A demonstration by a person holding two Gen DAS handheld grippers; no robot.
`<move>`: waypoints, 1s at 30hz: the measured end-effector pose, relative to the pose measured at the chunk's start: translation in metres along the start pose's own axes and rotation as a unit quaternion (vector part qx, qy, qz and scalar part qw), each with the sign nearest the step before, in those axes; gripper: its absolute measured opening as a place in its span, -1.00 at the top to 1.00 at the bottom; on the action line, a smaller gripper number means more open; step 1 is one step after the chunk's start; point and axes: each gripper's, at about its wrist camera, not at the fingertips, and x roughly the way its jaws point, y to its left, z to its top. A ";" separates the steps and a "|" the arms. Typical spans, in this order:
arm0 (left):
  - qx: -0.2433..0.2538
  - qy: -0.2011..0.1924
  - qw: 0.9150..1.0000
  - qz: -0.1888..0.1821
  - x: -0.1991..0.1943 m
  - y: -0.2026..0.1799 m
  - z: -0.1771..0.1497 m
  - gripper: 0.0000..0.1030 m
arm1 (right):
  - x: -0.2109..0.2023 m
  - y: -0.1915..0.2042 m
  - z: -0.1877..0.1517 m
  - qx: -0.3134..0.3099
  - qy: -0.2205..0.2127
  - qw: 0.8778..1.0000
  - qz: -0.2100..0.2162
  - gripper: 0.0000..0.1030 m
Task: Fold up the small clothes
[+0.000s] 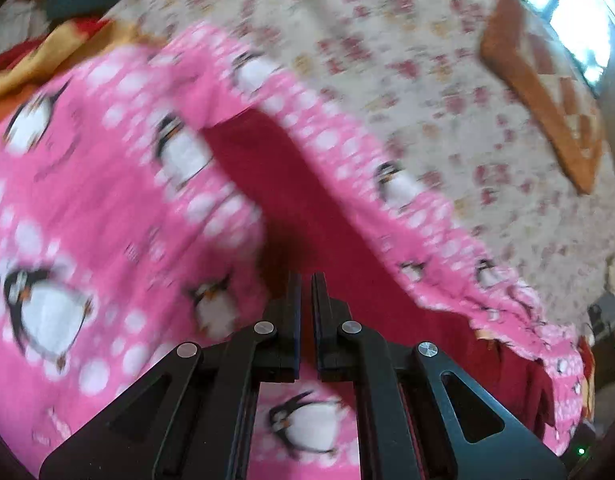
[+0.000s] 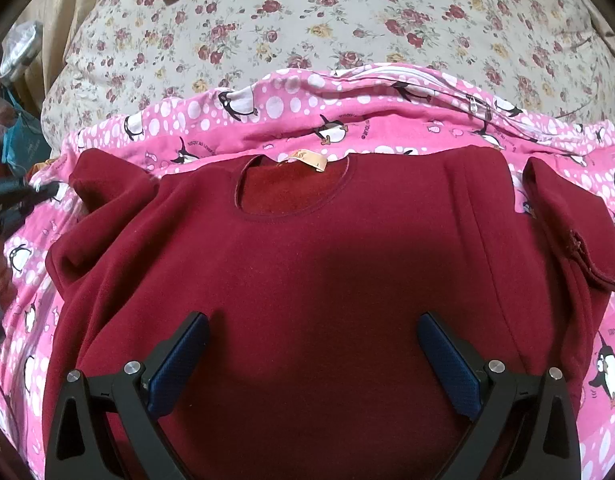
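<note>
Floral bedding [image 2: 307, 12] carries a pink penguin sheet [image 2: 291, 128], which we use as the folding surface. Our red top [image 2: 307, 264] lies flat on it, neckline away from us, both sleeves already turned inward. We hold the right gripper [image 2: 313, 334] spread above the top's body. Our left gripper [image 1: 306, 286] is pressed together; whether it pinches fabric we cannot tell.
</note>
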 end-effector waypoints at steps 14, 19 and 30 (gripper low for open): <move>-0.054 -0.041 0.996 0.064 0.068 0.002 0.039 -0.37 | 0.001 0.002 0.000 -0.006 0.003 1.000 -0.005 -1.00; -0.068 0.009 0.997 0.037 0.088 0.004 0.042 0.87 | 0.002 0.001 0.001 -0.003 0.005 1.000 0.002 -1.00; 0.062 -0.039 0.994 -0.087 -0.055 -0.092 0.025 0.87 | 0.001 -0.002 0.003 0.005 0.009 1.000 0.018 -1.00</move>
